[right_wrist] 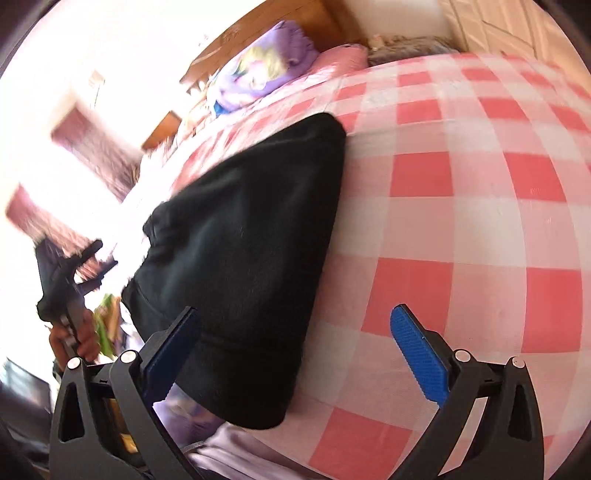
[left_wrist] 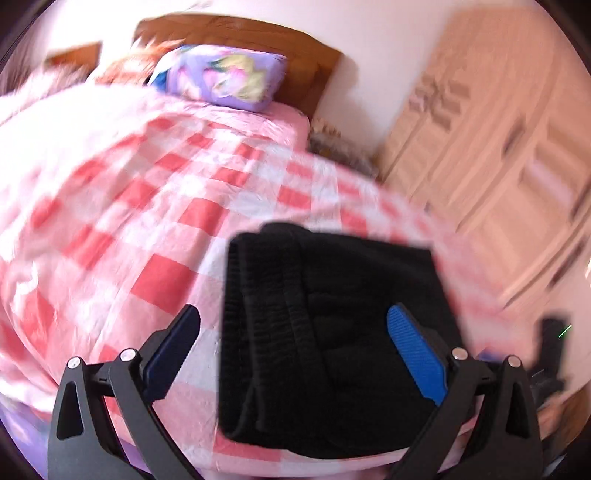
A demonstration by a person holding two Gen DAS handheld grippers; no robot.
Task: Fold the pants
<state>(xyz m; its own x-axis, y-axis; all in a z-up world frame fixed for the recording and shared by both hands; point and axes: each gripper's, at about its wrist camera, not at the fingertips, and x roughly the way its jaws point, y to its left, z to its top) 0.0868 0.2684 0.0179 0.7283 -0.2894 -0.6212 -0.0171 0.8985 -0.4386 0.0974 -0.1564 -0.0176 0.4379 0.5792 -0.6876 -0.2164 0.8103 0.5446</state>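
Folded pants (left_wrist: pixel 332 332) — both grippers' jaws spread.

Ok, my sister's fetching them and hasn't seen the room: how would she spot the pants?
Find the bed with the pink checked sheet. Near its foot edge lies a folded bundle, the pants: the only black thing on it, unlike the purple pillow.

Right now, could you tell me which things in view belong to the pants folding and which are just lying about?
Part of the job:
- black pants, lying folded on the checked bedspread
- left gripper, open above the pants
- right gripper, open beside them

Just lying about:
- purple pillow at the headboard
- wardrobe beside the bed
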